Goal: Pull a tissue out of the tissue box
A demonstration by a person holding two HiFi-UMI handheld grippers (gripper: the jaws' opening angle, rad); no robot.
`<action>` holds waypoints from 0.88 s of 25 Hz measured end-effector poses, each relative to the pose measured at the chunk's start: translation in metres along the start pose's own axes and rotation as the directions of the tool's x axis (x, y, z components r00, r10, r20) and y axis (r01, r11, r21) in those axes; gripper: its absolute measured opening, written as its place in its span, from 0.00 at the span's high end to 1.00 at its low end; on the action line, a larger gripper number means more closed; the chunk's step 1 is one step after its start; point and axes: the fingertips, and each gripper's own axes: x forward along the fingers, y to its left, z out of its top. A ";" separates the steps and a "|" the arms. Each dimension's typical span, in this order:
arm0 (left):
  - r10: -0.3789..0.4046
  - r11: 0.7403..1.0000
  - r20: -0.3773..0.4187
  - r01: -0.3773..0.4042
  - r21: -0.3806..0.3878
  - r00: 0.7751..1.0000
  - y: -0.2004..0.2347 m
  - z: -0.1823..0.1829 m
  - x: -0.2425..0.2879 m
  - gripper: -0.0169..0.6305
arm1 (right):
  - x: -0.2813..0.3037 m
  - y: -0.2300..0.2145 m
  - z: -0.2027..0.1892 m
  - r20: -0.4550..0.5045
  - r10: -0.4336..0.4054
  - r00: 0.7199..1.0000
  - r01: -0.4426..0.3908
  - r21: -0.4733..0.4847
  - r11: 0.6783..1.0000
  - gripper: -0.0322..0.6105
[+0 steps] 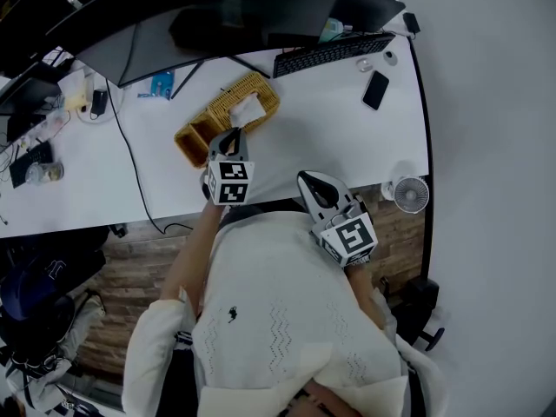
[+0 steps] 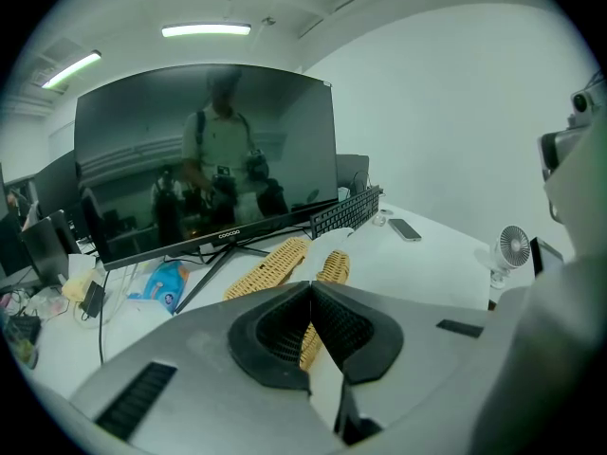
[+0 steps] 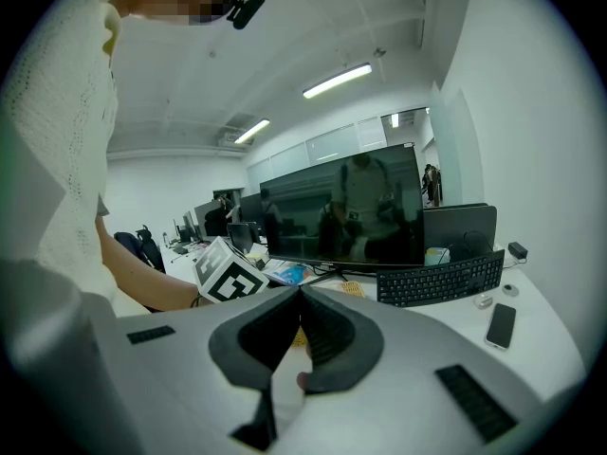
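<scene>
Tissue box (image 1: 228, 111), a woven basket, sits mid-desk (image 1: 330, 137) toward the far edge, left of the keyboard (image 1: 334, 53), with a white tissue (image 1: 248, 109) standing up out of its top.

Your left gripper (image 1: 229, 137) hangs just short of the box on the near side, jaws clenched tip to tip. They appear to hold nothing, though the angle is poor enough that a caught corner can't be ruled out. Your right gripper (image 1: 314, 185) hovers over the near edge, well apart from the box, jaws likewise clenched and empty.

Risks from here:
- With the jaws clenched, pushing forward would only flatten the tissue or shove the light box toward the monitor stand (image 1: 187, 78). You likely need to open first.
- Nothing pins the box, so a pull could lift the whole basket, or tear the sheet if you nip just its edge.

The head view gives the gap between the left gripper and the box. The left gripper view shows the tissue lying straight ahead of the jaw tips. The right gripper view shows only a sliver of the basket.
</scene>
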 end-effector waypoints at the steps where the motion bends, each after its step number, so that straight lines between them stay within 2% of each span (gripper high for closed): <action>1: 0.002 1.000 0.001 -0.002 -0.001 1.000 0.000 0.000 -0.001 0.95 | 0.000 0.000 0.000 0.001 0.002 1.000 -0.002 0.000 1.000 0.95; 11: 0.015 1.000 0.005 -0.015 -0.011 1.000 0.000 0.001 -0.011 0.95 | 0.000 -0.002 0.001 0.011 0.017 1.000 -0.017 0.009 1.000 0.95; 22: 0.000 1.000 0.072 0.000 -0.006 0.997 -0.002 0.015 -0.031 0.95 | 0.006 -0.005 0.002 0.032 0.030 0.999 -0.032 0.058 0.998 0.95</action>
